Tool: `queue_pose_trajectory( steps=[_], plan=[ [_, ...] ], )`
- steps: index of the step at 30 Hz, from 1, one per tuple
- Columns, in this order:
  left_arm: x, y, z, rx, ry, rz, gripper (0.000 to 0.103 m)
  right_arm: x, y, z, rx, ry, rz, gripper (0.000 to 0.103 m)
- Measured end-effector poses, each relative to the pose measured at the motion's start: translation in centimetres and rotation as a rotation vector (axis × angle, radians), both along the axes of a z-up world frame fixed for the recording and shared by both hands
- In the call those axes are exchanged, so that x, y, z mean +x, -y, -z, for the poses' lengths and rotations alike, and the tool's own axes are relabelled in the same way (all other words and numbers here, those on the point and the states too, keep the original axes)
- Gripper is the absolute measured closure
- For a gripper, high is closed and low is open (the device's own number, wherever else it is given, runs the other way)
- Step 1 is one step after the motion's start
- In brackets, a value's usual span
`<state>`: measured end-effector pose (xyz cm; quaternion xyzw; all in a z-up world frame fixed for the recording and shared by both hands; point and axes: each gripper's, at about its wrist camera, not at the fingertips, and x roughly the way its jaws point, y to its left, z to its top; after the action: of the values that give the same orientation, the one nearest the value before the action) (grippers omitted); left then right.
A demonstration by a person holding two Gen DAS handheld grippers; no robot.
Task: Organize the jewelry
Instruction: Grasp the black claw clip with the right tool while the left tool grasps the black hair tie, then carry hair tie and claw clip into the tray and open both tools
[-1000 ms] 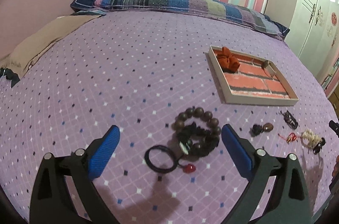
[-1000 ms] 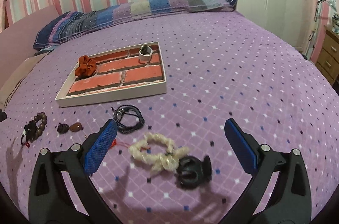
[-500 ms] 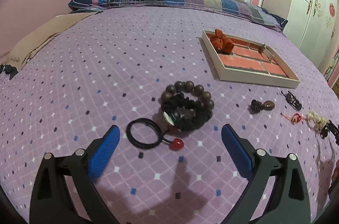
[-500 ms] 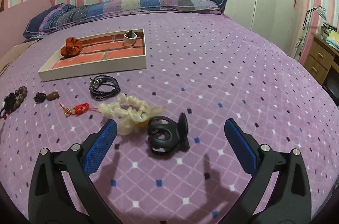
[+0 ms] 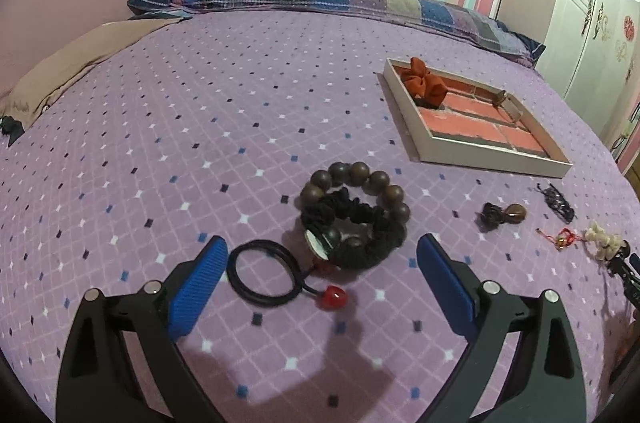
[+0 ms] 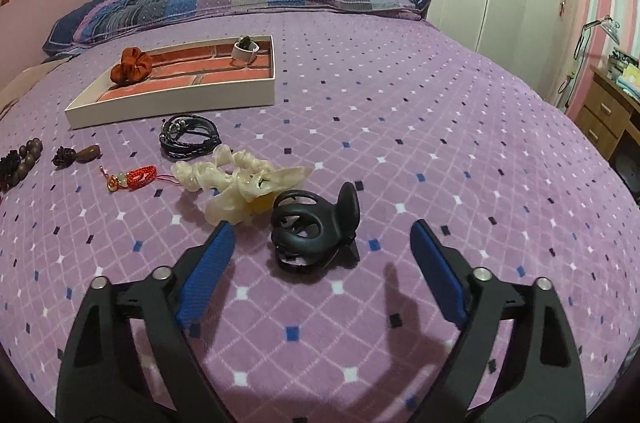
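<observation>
Claws both lower vs a sec ago. Right claw [image 6: 320, 255] closing, black hair clip [image 6: 316, 229] between its jaws, untouched; grab looks imminent. Left claw [image 5: 320, 271] wide, bead bracelet [image 5: 356, 211] just ahead. Tray [image 6: 168, 101] well beyond.

- Left gripper [image 5: 320, 259] is showing black angular arms, ribbed blue pads, silver screw heads.
- Right gripper [image 6: 322, 243] is wearing matching parts.

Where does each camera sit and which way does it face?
Left wrist: on the left gripper, angled down at a brown wooden bead bracelet; its open blue-padded fingers show.
Right wrist: on the right gripper, angled down at a black plastic claw clip; its fingers are closing, not touching it.
Shared: white brick-patterned tray, purple bedspread.
</observation>
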<state>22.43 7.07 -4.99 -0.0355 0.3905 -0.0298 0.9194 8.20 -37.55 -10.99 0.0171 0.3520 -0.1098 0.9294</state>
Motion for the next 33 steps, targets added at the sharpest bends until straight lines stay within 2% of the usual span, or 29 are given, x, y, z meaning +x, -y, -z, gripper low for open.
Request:
queue_pose_trajectory(
  steps=[4,10,12,14,20,21,24,26,33],
  plan=[
    [1.3,-0.3,0.8,-0.019,-0.035,0.015,0.024,0.4,0.3,0.4,0.014,-0.011,0.004,0.03],
    [2.6,-0.2,1.7,-0.039,-0.065,0.023,0.029,0.6,0.5,0.8,0.026,-0.022,-0.002,0.037],
    [2.9,-0.2,1.8,-0.046,-0.069,0.031,0.034,0.7,0.6,0.8,0.033,-0.026,-0.003,0.039],
    [3.1,-0.2,1.9,-0.045,-0.075,0.037,0.046,0.9,0.5,0.9,0.036,-0.031,-0.005,0.043],
    [3.4,-0.4,2.4,-0.053,-0.088,0.037,0.055,1.1,0.4,1.0,0.031,-0.04,-0.014,0.052],
    [3.3,-0.4,2.5,-0.053,-0.087,0.039,0.056,1.1,0.3,1.0,0.033,-0.038,-0.016,0.057],
    [3.2,-0.2,2.4,-0.051,-0.084,0.048,0.063,1.1,0.3,1.0,0.036,-0.034,-0.016,0.057],
    [3.2,-0.1,2.4,-0.048,-0.082,0.056,0.071,1.1,0.3,0.9,0.035,-0.033,-0.015,0.057],
    [3.4,-0.5,2.6,-0.069,-0.094,0.037,0.084,0.8,0.4,0.5,0.035,-0.014,-0.009,0.058]
  ],
)
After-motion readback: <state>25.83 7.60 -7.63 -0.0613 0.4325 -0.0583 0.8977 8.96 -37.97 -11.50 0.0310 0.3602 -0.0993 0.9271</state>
